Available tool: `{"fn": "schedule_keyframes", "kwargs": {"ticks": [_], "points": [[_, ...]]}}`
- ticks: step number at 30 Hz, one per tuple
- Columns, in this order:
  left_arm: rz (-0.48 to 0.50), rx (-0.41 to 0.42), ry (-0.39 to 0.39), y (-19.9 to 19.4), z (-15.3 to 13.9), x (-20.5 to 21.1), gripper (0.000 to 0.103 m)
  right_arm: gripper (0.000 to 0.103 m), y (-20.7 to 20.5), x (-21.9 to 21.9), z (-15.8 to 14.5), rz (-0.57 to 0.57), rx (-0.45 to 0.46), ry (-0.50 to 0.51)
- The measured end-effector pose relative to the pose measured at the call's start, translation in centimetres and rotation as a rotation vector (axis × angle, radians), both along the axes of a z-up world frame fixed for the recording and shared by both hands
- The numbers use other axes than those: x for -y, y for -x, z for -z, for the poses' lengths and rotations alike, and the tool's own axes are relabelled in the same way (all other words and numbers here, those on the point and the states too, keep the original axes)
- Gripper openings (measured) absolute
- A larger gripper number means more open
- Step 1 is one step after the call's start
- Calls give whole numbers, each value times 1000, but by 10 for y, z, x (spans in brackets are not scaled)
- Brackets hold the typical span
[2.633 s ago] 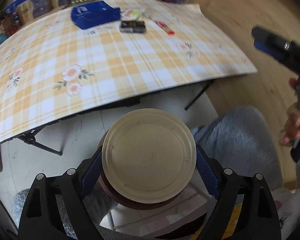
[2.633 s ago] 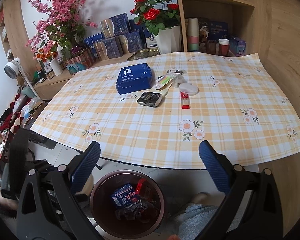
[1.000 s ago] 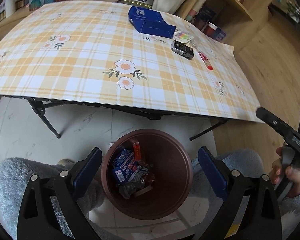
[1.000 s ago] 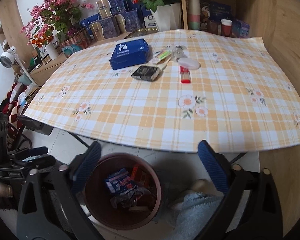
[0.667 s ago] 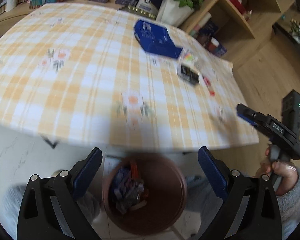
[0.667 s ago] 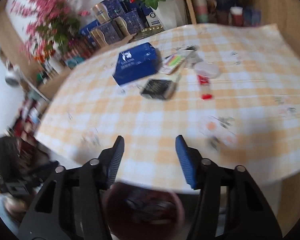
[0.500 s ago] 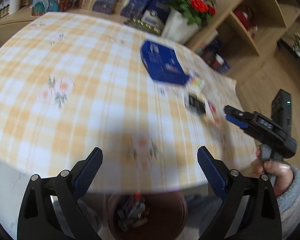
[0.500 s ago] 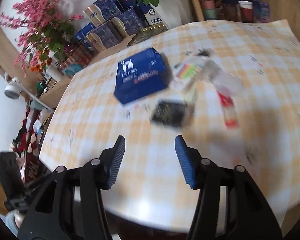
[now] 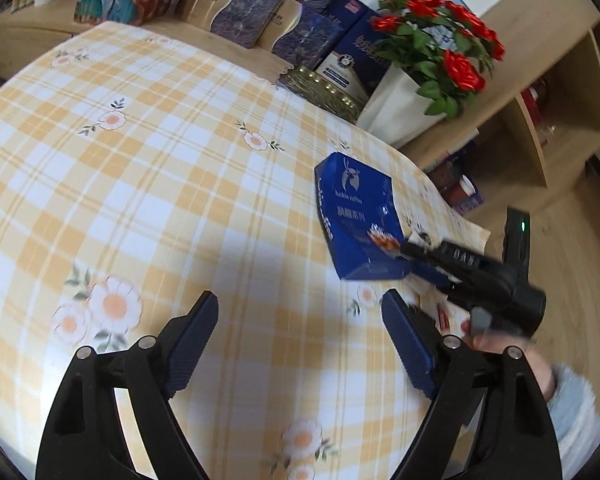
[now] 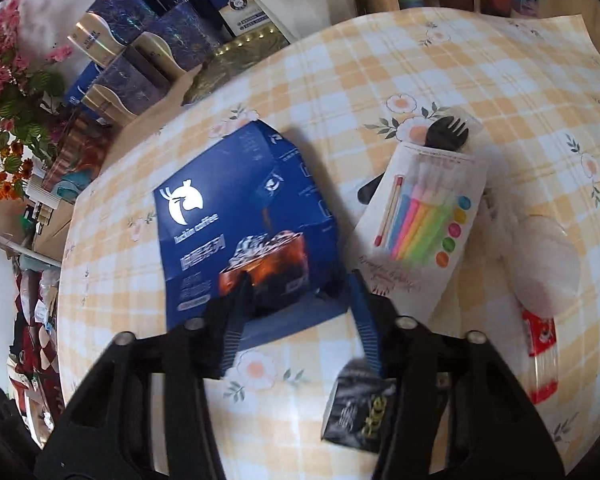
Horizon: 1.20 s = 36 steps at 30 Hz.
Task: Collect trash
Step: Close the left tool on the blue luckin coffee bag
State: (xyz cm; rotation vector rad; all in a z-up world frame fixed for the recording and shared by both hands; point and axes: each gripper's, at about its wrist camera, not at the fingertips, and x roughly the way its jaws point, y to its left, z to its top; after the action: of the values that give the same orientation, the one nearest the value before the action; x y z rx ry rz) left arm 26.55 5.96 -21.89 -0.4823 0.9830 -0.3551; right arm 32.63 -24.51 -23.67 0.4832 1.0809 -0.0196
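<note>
In the left view, the left gripper (image 9: 300, 344) hangs open over the checked tablecloth (image 9: 160, 184), jaws closing a little, nothing between them. In the right view, the right gripper (image 10: 298, 312) has been closing around the blue coffee box (image 10: 236, 216) on the table; it may be touching.

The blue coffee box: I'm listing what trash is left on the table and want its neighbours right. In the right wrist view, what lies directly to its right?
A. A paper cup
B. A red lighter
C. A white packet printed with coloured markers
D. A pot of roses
C: the white packet with coloured markers lies just right of the blue coffee box, on the checked tablecloth.
</note>
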Motion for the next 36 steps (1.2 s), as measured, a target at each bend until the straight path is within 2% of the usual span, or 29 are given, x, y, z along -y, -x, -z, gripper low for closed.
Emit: {"fn": "schedule_keyframes", "kwargs": {"ticks": [3, 5, 8, 11, 18, 23, 26, 29, 30, 32, 34, 36], "points": [[0, -26, 40, -16, 9, 4, 79, 37, 7, 4, 1, -10, 35, -5], [-6, -60, 98, -28, 19, 8, 76, 32, 12, 7, 2, -7, 58, -8], [-27, -99, 197, -42, 31, 13, 72, 31, 17, 10, 3, -6, 87, -5], [-27, -124, 245, -52, 39, 24, 71, 30, 21, 14, 6, 3, 111, -33], [-41, -185, 314, -71, 62, 47, 64, 30, 25, 22, 11, 21, 126, -107], [-18, -193, 379, -76, 70, 58, 51, 32, 26, 26, 15, 18, 138, -143], [-8, -162, 333, -75, 67, 69, 50, 32, 27, 26, 15, 10, 146, -146], [-12, -155, 339, -76, 67, 73, 49, 32, 28, 28, 17, 12, 148, -161], [-21, -168, 364, -76, 70, 73, 46, 32, 28, 28, 17, 12, 149, -165], [-52, -180, 367, -74, 73, 68, 20, 32, 29, 30, 17, 11, 147, -167], [-39, -152, 400, -70, 70, 63, 17, 32, 28, 31, 15, -2, 143, -163], [-25, -92, 375, -64, 56, 61, 15, 32, 27, 30, 12, -29, 134, -161]]}}
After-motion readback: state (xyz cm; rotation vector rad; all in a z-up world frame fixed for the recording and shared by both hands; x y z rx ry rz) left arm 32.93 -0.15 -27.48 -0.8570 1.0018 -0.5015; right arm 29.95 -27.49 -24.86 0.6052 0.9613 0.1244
